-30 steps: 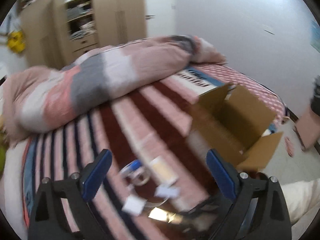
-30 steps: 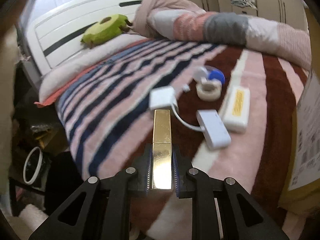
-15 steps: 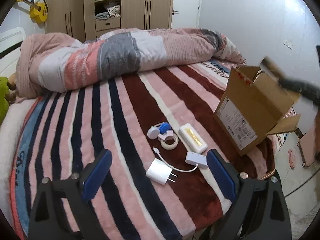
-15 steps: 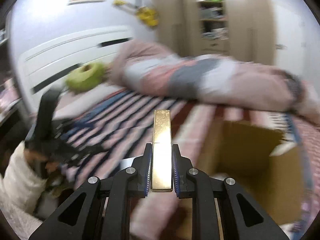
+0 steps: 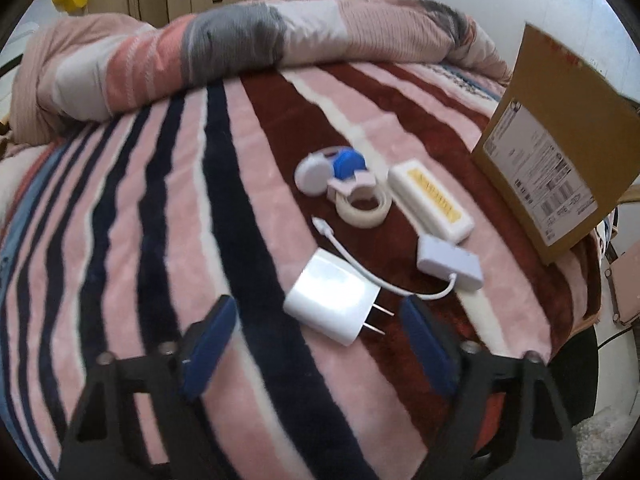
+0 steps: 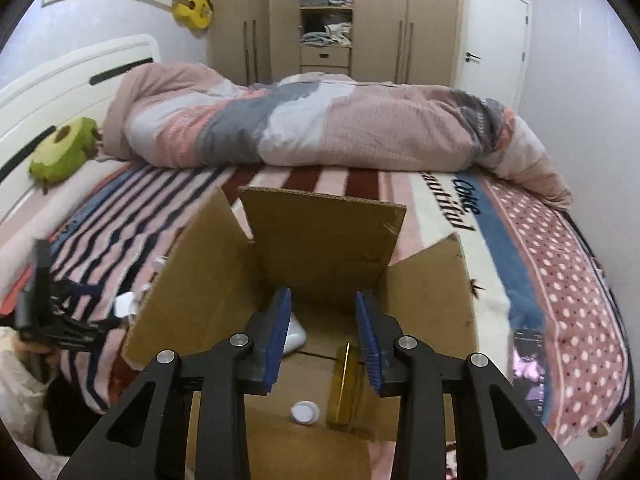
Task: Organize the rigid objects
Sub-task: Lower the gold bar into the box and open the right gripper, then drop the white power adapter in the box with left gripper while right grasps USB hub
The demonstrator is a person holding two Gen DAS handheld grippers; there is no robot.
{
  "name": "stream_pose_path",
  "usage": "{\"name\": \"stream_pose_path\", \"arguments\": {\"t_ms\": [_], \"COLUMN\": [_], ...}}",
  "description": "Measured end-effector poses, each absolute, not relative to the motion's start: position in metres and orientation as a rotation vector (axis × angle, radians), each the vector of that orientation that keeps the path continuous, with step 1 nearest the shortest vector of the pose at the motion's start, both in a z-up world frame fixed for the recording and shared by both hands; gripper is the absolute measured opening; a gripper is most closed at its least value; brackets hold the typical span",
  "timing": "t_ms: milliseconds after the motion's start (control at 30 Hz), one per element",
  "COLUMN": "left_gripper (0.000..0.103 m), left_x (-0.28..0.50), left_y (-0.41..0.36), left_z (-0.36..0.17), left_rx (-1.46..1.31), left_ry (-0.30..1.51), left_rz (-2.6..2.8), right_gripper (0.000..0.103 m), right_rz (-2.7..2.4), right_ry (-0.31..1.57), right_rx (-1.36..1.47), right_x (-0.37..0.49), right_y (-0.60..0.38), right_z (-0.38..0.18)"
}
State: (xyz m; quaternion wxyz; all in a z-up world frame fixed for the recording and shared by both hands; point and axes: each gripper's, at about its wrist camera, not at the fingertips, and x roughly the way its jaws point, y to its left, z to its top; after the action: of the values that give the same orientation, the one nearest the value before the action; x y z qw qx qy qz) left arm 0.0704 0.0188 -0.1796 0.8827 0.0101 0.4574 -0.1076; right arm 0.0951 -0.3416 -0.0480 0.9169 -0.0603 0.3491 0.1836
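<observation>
**A:** Where does the white charger point(image 5: 334, 306) sit from the left gripper point(image 5: 320, 344)?

**B:** Just ahead of the fingertips and roughly centred in the gap, a touch toward the right finger. Both blue pads are spread wide with nothing between them. The charger lies flat on the striped blanket point(image 5: 160, 200), its prongs aimed at the right pad point(image 5: 426, 350), so its long axis runs almost across the opening.

**A:** And the right gripper point(image 6: 324, 336)?

**B:** Open too, holding nothing, hovering over the cardboard box point(image 6: 320, 248). The gold bar point(image 6: 346, 386) stands on edge on the box floor, below and just inside the right finger, clear of both pads. A small white cap point(image 6: 305, 412) lies beside it.

**A:** So which hand is nearer to the rest?

**B:** The left, I'd judge. The adapter point(image 5: 448, 262), the yellow-labelled white case point(image 5: 430, 202) and the tape roll point(image 5: 362, 204) all lie farther ahead of its fingers, with the charger closest.
</observation>
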Motion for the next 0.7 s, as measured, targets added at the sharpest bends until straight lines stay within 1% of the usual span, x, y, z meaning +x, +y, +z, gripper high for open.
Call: {"name": "stream_pose_path", "arguments": {"t_ms": [33, 133, 167, 200, 433, 533, 600, 700], "left_gripper": [0.07, 0.065, 0.062, 0.053, 0.052, 0.05, 0.05, 0.05], "left_x": [0.073, 0.077, 0.078, 0.079, 0.077, 0.07, 0.065, 0.057], "left_y": [0.017, 0.016, 0.016, 0.015, 0.017, 0.023, 0.029, 0.039], "left_z": [-0.185, -0.193, -0.193, -0.193, -0.189, -0.185, -0.182, -0.178], "left_rx": [0.024, 0.0, -0.007, -0.015, -0.03, -0.028, -0.037, -0.046], "left_ry": [0.96, 0.956, 0.951, 0.947, 0.936, 0.929, 0.925, 0.914], "left_rz": [-0.225, -0.245, -0.251, -0.266, -0.269, -0.26, -0.26, -0.252], "right_gripper": [0.03, 0.031, 0.031, 0.031, 0.031, 0.031, 0.031, 0.031], "right_rz": [0.392, 0.431, 0.442, 0.458, 0.593, 0.706, 0.777, 0.854], "right_ry": [0.712, 0.694, 0.69, 0.684, 0.627, 0.589, 0.592, 0.633], "right_rx": [-0.124, -0.128, -0.126, -0.122, -0.141, -0.158, -0.169, -0.192], "right_x": [0.092, 0.087, 0.086, 0.084, 0.065, 0.051, 0.045, 0.038], "right_y": [-0.34, -0.327, -0.324, -0.32, -0.285, -0.254, -0.23, -0.194], "right_z": [-0.047, -0.042, -0.041, -0.04, -0.026, -0.017, -0.018, -0.033]}}
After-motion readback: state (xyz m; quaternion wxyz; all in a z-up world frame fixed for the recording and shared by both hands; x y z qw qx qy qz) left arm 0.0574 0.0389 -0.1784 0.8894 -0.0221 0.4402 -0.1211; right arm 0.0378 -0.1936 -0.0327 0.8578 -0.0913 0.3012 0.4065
